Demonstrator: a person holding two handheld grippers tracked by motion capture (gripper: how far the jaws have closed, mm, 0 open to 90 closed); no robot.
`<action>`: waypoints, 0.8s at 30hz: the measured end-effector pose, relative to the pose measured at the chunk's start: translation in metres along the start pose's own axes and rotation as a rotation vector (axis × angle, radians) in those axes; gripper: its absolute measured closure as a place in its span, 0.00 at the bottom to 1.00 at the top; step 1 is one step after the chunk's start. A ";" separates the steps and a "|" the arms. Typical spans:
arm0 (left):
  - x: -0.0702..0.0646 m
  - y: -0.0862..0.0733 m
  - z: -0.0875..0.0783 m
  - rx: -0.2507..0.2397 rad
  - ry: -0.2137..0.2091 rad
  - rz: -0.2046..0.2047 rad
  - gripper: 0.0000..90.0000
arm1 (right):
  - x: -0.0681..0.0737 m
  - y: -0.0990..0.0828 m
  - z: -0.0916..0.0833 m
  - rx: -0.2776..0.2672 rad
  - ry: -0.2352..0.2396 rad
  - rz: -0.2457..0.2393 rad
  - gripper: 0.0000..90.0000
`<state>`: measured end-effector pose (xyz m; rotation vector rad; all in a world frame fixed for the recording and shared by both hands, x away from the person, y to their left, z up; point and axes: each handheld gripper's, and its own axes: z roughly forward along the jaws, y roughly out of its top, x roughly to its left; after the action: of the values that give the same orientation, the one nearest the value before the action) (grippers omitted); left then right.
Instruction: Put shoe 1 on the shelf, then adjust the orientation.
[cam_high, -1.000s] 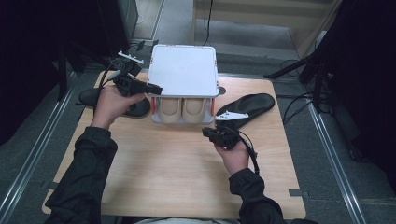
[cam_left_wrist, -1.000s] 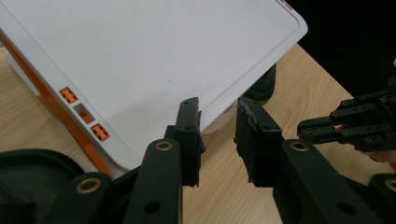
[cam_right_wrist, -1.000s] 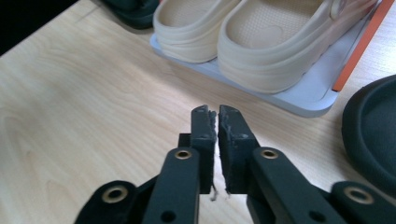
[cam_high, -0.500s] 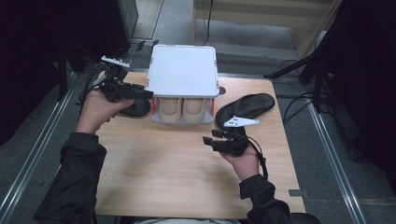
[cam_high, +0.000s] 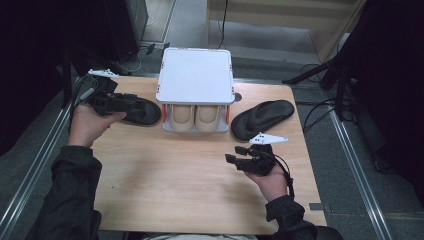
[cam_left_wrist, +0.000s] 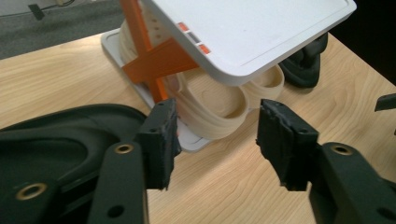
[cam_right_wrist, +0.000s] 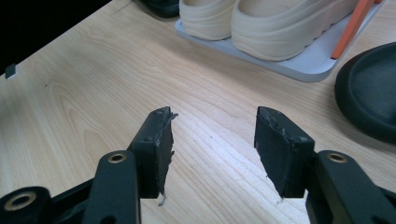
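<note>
A white two-tier shoe rack (cam_high: 195, 75) with orange struts stands at the table's far middle, a pair of cream shoes (cam_high: 194, 117) on its lower shelf. One black sandal (cam_high: 145, 114) lies left of it, another black sandal (cam_high: 262, 117) right of it. My left gripper (cam_high: 127, 103) hovers over the left sandal, pointing at the rack. Its jaws (cam_left_wrist: 217, 109) stand apart with nothing between them and have just been closing a little. My right gripper (cam_high: 234, 154) is over bare wood in front of the right sandal. It (cam_right_wrist: 215, 114) has just opened, empty.
The wooden table (cam_high: 175, 175) has free room across its near half. The rack's white top plate (cam_left_wrist: 261, 32) overhangs the cream shoes (cam_left_wrist: 205, 107). Cables and dark stands crowd the floor at the right and far left.
My left gripper has drawn away from the rack's left front to above the left sandal. My right gripper has slid back toward the near edge, its jaws wider apart.
</note>
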<state>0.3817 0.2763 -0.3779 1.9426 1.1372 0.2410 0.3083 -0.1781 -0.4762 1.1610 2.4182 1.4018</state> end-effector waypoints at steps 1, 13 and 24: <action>0.003 -0.002 -0.001 0.000 0.003 -0.003 0.57 | -0.001 0.000 0.000 0.002 -0.007 0.000 0.53; 0.050 -0.031 0.000 0.030 0.090 -0.035 0.98 | -0.001 -0.001 0.006 0.018 -0.021 -0.014 0.56; 0.089 -0.049 0.002 0.034 0.100 -0.126 1.00 | -0.001 -0.002 0.009 0.030 -0.021 -0.010 0.56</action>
<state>0.4029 0.3568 -0.4367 1.8979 1.3316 0.2554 0.3121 -0.1734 -0.4832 1.1621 2.4360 1.3479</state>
